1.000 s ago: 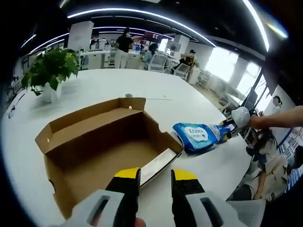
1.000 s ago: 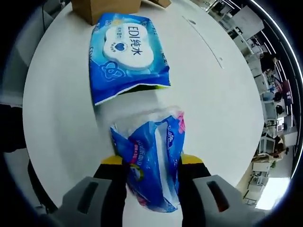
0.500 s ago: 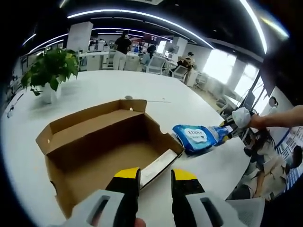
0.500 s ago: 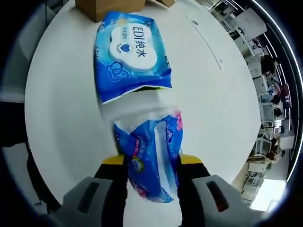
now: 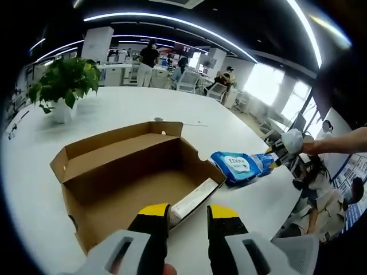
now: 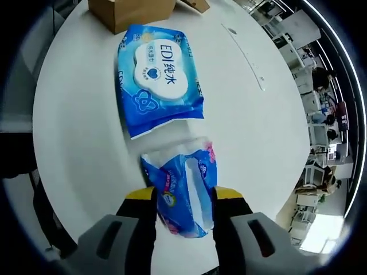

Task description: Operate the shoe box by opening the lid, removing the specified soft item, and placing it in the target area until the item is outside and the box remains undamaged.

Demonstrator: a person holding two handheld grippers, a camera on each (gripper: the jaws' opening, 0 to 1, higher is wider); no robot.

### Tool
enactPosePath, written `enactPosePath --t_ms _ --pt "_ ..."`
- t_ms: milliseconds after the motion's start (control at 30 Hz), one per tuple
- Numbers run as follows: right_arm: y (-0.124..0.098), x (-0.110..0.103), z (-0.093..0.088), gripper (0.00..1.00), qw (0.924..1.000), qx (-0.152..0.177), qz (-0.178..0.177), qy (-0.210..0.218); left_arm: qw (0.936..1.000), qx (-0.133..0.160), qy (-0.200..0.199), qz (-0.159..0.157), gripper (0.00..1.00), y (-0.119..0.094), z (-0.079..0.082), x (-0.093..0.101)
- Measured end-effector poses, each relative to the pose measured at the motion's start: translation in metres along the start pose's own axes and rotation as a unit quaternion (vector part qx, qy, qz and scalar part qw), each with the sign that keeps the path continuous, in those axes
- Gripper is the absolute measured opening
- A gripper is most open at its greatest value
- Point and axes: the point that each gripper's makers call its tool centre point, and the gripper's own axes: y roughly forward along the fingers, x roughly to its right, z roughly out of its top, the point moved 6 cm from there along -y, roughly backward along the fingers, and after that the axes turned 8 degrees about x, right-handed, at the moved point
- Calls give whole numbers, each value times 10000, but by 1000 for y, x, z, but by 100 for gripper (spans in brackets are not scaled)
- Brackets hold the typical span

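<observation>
An open brown cardboard shoe box (image 5: 132, 172) lies on the white table (image 5: 114, 103) in the left gripper view, its lid off and a pale flat item (image 5: 195, 197) at its near right corner. My left gripper (image 5: 188, 213) hovers just short of the box, open and holding nothing. A blue wet-wipes pack (image 6: 159, 74) lies on the table beside the box corner (image 6: 129, 10); the pack (image 5: 236, 165) also shows to the box's right. My right gripper (image 6: 183, 196) is shut on a small blue tissue pack (image 6: 183, 192), near the wipes. The right gripper (image 5: 281, 152) shows with a gloved hand.
A potted green plant (image 5: 60, 83) stands at the table's far left. Office desks, chairs and several people (image 5: 150, 57) fill the background. The table's edge (image 6: 43, 143) runs close to the packs, with floor beyond it.
Both views shifted slightly with the hands. The tissue pack in my right gripper sits a little closer to the wipes pack. The box and wipes pack stay where they were.
</observation>
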Motion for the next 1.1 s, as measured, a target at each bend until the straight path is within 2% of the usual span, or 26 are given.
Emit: enactPosePath --t_ms 200,467,867,967,1100 --pt "-6 4 0 34 9999 -55 -91 94 10000 90 -25 6 26 -13 2 -12" --pt "-20 15 17 34 9973 133 -261 675 9999 150 -75 -28 26 -21 0 -27" --pt "-19 20 69 34 9912 536 -318 1168 9998 155 -67 -99 26 -31 1 -51" --pt "-17 17 84 34 9916 630 -308 1089 9998 160 -91 -95 26 -34 0 -57" --pt "-12 12 114 35 9922 829 -153 921 9997 166 -126 -80 26 -38 -2 -64"
